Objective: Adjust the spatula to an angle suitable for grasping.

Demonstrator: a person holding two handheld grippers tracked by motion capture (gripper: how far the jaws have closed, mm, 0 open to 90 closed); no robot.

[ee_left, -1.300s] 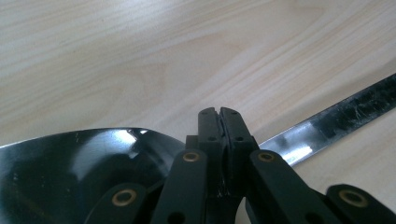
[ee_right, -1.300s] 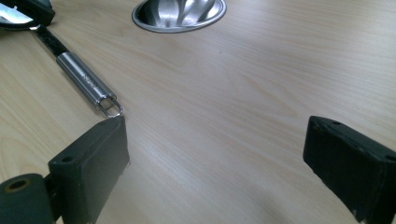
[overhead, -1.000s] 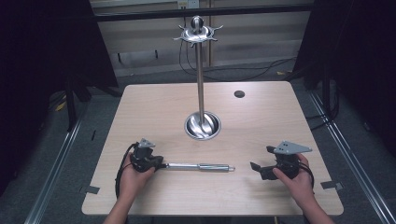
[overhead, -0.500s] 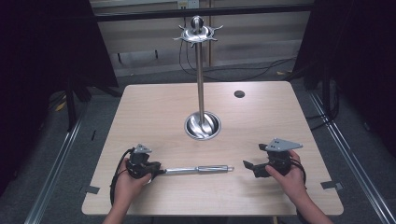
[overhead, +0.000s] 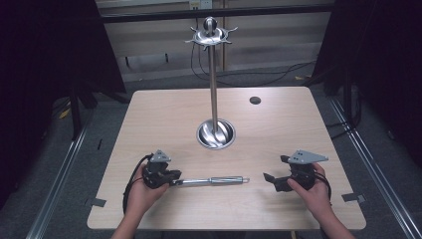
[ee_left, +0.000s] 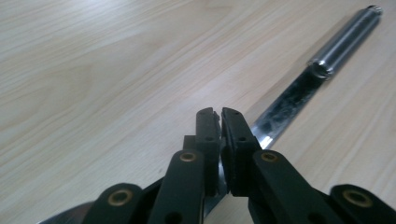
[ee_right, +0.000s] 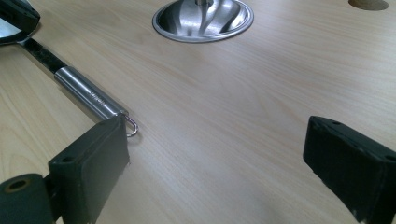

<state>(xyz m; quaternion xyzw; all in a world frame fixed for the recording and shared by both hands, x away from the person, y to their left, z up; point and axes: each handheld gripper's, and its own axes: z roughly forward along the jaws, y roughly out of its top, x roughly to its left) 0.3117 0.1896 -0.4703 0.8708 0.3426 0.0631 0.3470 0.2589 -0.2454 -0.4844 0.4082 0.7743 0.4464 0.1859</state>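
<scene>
Left gripper (overhead: 171,179) low at the table's (overhead: 164,119) near edge, jaws pinched on the utensil's (overhead: 211,181) flat neck, utensil lying flat. Right gripper (overhead: 271,178) spread wide, empty, just beyond the handle's ring; it has drawn back toward the person.

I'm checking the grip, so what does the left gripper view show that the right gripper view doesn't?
Left gripper view alone: the left claw shut on the flat metal shank of the utensil.

Right gripper view alone: the right claw open over bare wood, the stand's steel base, a round hole in the table.

Both: the utensil's steel handle and the wooden table.
</scene>
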